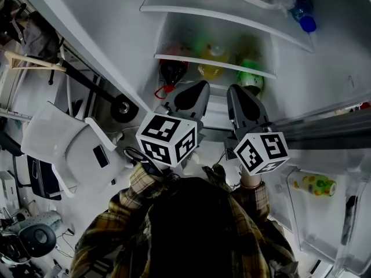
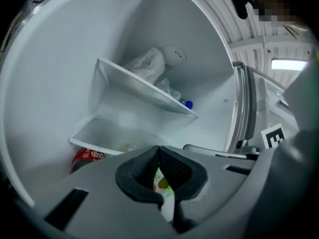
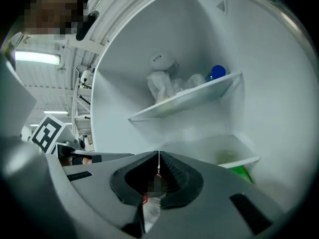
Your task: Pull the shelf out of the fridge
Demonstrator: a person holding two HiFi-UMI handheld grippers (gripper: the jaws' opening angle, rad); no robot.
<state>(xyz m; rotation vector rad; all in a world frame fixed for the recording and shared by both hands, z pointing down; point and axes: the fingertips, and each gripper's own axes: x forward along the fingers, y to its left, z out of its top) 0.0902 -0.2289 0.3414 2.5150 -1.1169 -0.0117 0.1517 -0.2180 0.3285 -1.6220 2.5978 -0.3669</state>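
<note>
Head view only: person in plaid sleeves (image 1: 145,181) stands at the open fridge (image 1: 324,74). Both arms reach forward side by side at frame centre. A marker cube (image 1: 167,138) tops the left tool, another (image 1: 261,152) the right. A white chair (image 1: 64,143) sits at left and a door bin with a yellow bottle (image 1: 316,185) at lower right.

Left gripper (image 1: 196,86) and right gripper (image 1: 237,89) sit just below the lower shelf (image 1: 214,64) in frame. They are close together and point into the cabinet. I cannot tell whether they touch anything.

Left gripper view: left gripper (image 2: 159,151) has its jaws closed tip to tip, nothing between the pads. It alone shows a red-labelled bottle (image 2: 87,158) under the lower shelf (image 2: 99,138), at lower left.

Right gripper view: right gripper (image 3: 158,157) has its jaws pressed together, and no held object shows. It alone shows something green (image 3: 241,173) under the lower shelf (image 3: 234,159), at lower right.

Both gripper views are tilted. Each shows the upper shelf (image 2: 144,91) (image 3: 184,101) carrying a plastic bag (image 2: 149,63) (image 3: 164,86) and a blue-capped bottle (image 2: 188,104) (image 3: 217,72).

Both shelves are seated inside the fridge.
</note>
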